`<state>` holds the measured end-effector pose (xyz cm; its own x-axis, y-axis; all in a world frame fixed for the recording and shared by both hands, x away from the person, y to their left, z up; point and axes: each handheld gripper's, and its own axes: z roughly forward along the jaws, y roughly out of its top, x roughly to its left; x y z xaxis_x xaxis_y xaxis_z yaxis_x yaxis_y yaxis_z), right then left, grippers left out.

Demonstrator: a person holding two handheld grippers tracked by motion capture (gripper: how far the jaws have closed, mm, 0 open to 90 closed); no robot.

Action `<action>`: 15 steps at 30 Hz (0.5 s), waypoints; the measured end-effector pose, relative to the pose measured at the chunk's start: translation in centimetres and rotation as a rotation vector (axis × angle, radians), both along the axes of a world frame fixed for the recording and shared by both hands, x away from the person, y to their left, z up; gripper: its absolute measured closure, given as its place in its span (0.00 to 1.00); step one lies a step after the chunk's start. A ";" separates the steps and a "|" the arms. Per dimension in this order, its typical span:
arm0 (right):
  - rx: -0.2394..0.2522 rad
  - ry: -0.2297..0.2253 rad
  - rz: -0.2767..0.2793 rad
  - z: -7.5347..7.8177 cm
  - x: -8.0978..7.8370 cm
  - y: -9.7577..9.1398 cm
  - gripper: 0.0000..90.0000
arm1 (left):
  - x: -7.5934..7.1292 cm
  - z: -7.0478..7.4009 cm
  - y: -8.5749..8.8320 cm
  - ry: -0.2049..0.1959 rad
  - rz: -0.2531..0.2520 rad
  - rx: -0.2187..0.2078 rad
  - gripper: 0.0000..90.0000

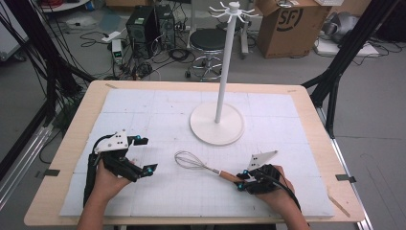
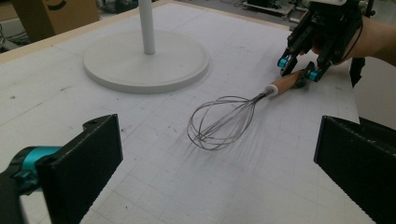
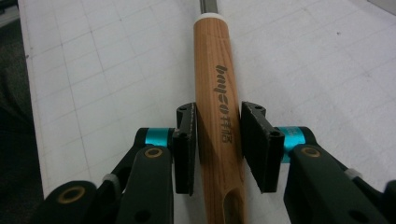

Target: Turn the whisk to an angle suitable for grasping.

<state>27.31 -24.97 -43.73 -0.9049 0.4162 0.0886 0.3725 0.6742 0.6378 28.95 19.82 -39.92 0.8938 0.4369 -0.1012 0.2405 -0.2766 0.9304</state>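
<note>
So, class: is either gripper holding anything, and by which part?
The right gripper has its jaws closed on the whisk, gripping the wooden handle near its end. The left gripper is open and holds nothing.

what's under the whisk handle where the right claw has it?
The white gridded mat runs under the handle on both sides. The strip directly beneath the wood is covered. The right claw closes on the handle's sides.

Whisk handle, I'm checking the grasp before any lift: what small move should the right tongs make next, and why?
Probably close fully. The right tongs straddle the wooden whisk handle, both pads at its sides, a slight gap seemingly left at one pad. The whisk lies flat on the mat, so squeezing comes before lifting.
</note>
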 end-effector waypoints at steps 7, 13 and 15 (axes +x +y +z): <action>-0.017 -0.004 0.025 0.1 0.2 1.1 0.78 | 0.0 0.0 0.0 -0.001 -0.002 -0.005 0.02; -0.039 -0.016 0.066 0.3 0.6 3.0 0.78 | 0.0 0.1 0.1 -0.005 -0.001 -0.005 0.02; -0.043 -0.024 0.087 0.3 0.8 3.9 0.78 | 0.0 0.1 0.1 -0.005 0.000 -0.006 0.02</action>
